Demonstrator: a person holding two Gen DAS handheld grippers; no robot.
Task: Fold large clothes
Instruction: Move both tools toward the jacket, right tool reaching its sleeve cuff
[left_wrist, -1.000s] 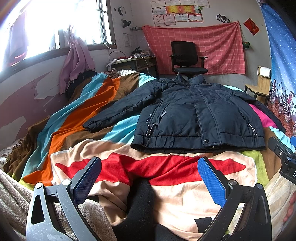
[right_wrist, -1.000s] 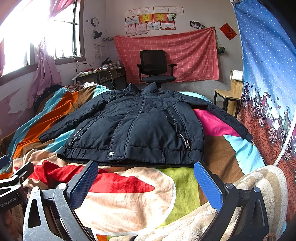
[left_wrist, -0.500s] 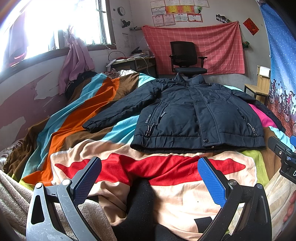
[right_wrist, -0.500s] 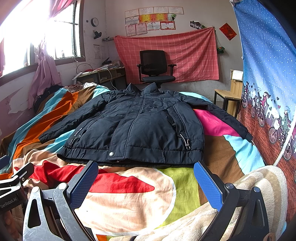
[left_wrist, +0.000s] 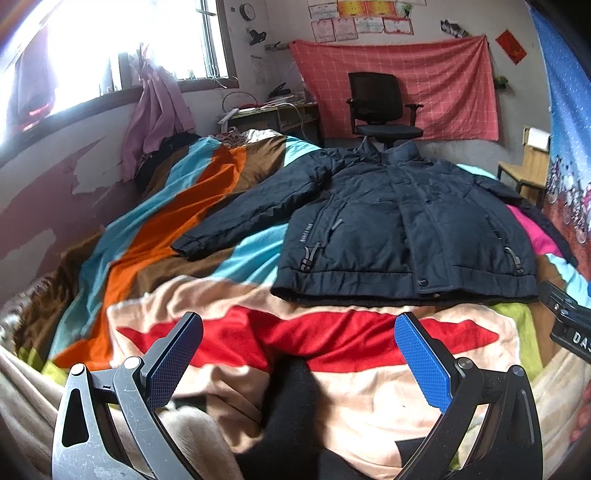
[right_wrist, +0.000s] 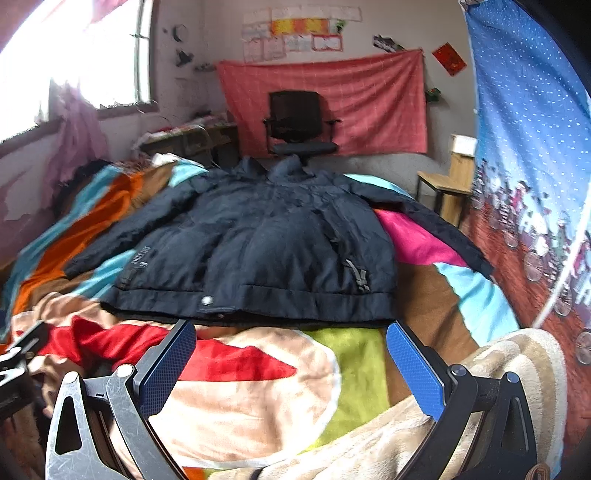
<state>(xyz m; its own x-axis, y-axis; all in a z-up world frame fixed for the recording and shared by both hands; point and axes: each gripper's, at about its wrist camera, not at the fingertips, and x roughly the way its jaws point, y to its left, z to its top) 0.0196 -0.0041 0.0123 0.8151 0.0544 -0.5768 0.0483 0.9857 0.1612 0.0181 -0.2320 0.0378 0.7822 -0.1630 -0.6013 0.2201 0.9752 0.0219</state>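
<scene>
A dark navy padded jacket (left_wrist: 399, 225) lies flat, front up, on a bed with a colourful striped blanket (left_wrist: 155, 236); its sleeves are spread out to both sides and its hem faces me. It also shows in the right wrist view (right_wrist: 258, 240). My left gripper (left_wrist: 299, 354) is open and empty, hovering over the blanket short of the hem. My right gripper (right_wrist: 291, 362) is open and empty, close to the hem's right half. The right gripper's body shows at the right edge of the left wrist view (left_wrist: 569, 321).
A black office chair (left_wrist: 380, 107) stands beyond the bed before a red cloth on the wall. A wooden stool (left_wrist: 524, 173) stands at the right. A desk (left_wrist: 269, 114) and a window are at the back left. A beige towel (right_wrist: 509, 373) lies near my right gripper.
The right gripper has moved forward and closer to the jacket's hem; its view is blurred by motion. The left gripper has shifted slightly forward. The jacket has not moved.
</scene>
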